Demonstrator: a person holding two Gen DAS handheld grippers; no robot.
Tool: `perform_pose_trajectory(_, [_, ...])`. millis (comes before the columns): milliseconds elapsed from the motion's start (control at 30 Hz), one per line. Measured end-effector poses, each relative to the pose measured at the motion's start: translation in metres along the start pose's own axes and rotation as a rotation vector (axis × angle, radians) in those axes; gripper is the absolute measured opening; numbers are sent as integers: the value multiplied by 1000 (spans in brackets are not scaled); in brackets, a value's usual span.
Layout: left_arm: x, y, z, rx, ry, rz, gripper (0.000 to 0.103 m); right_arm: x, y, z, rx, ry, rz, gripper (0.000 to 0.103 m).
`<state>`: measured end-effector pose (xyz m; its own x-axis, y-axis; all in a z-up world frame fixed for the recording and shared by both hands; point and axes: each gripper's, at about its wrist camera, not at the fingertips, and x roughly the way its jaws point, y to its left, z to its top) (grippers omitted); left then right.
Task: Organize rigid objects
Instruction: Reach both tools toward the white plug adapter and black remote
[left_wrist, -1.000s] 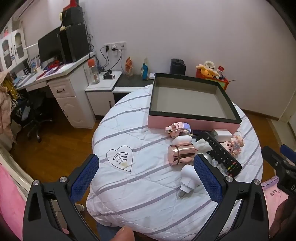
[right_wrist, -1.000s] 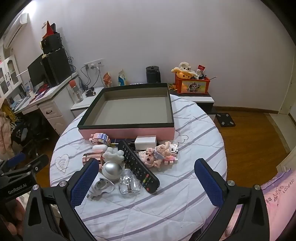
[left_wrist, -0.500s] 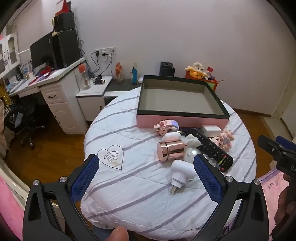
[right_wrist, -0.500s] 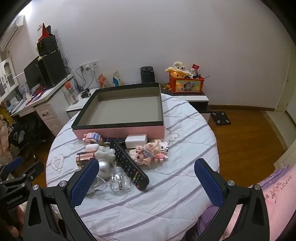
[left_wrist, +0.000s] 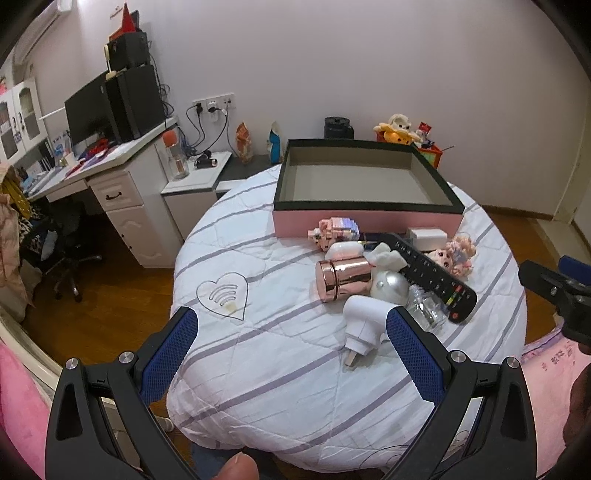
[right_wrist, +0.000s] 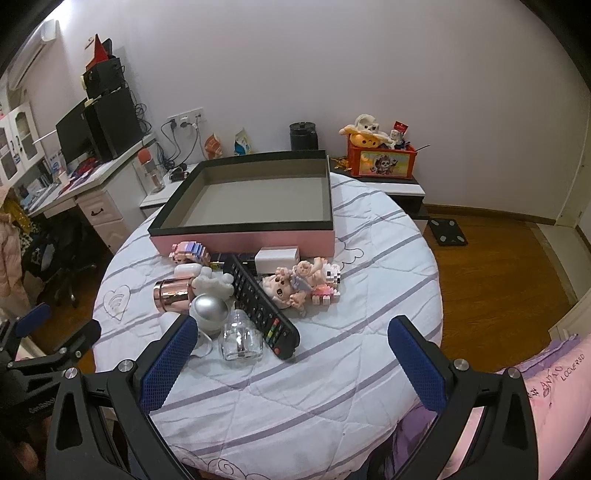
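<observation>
A pink box with a dark rim (left_wrist: 365, 220) (right_wrist: 243, 238) stands empty at the far side of the round table. In front of it lies a heap: a black remote (left_wrist: 432, 277) (right_wrist: 260, 304), a rose-gold cylinder (left_wrist: 341, 278) (right_wrist: 173, 293), a silver ball (right_wrist: 210, 312), a white plug adapter (left_wrist: 364, 323), a clear glass bottle (right_wrist: 240, 338), a doll (left_wrist: 454, 254) (right_wrist: 291, 286), a pink block toy (left_wrist: 336, 230) and a white charger (right_wrist: 277, 257). My left gripper (left_wrist: 291, 350) hangs open above the table's near edge. My right gripper (right_wrist: 290, 356) is open too, just short of the remote.
The table wears a white striped quilt (left_wrist: 280, 354) with a heart print (left_wrist: 223, 295). A white desk (left_wrist: 110, 173) with monitor and speakers stands at left, an office chair (left_wrist: 62, 258) beside it. A low cabinet with an orange toy box (right_wrist: 382, 160) is behind. Wooden floor lies at right.
Both grippers first drew back from the table, then came closer again, so the heap looms larger now than half a second ago. Both stay open; nothing on the table has moved.
</observation>
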<state>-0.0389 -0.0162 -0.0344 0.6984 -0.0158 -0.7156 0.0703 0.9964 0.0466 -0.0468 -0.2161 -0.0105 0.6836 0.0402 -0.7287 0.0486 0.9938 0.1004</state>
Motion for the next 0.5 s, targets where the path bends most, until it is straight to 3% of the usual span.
perform_pose_trajectory(500, [64,-28,-17,24,108,-94,103,33,-16,-4,29,67,1,103])
